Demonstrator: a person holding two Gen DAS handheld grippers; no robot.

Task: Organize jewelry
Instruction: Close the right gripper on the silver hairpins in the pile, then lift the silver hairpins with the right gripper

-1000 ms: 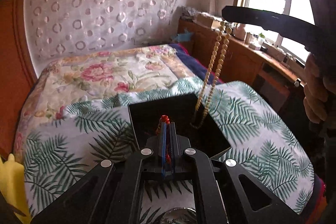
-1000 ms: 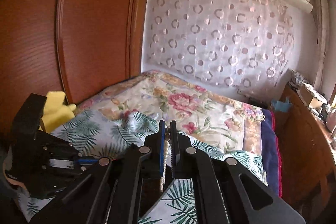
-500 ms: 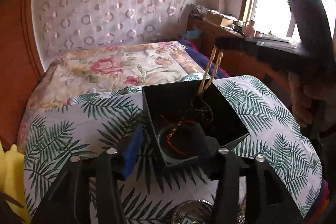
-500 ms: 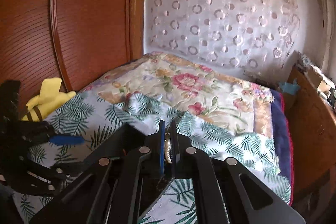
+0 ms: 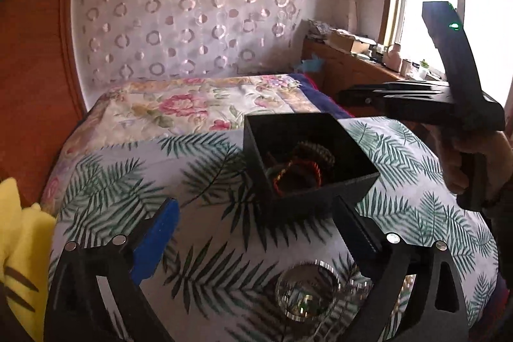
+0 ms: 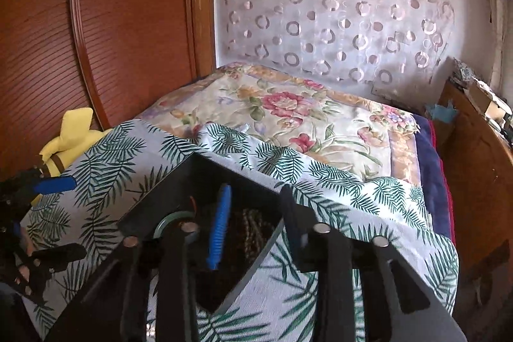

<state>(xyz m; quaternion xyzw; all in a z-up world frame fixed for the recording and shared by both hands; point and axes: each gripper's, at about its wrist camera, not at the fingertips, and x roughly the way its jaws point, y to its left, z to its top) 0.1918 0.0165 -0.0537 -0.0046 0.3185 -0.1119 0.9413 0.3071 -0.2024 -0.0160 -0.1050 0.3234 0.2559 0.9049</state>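
Note:
A black open box (image 5: 349, 146) stands on the palm-leaf cloth. It holds a red cord bracelet (image 5: 301, 173) and a coiled tan beaded necklace (image 5: 315, 151). My left gripper (image 5: 256, 207) is open and empty, its fingers spread just in front of the box. My right gripper (image 6: 255, 207) is open and empty, right over the box (image 6: 173, 191), with the coiled necklace (image 6: 248, 229) below it. In the left wrist view the right gripper (image 5: 346, 95) hovers above the box's far right corner.
A round shiny metal dish (image 5: 306, 290) sits on the cloth near the front, with a thin chain beside it. A yellow plush toy (image 5: 22, 249) lies at the left edge. A wooden sideboard (image 5: 356, 76) runs along the right, a wooden wardrobe (image 6: 96, 21) on the left.
My left gripper let go of the red bracelet into the box, opened wide and pulled back. My right gripper lowered the beaded necklace into the box and opened.

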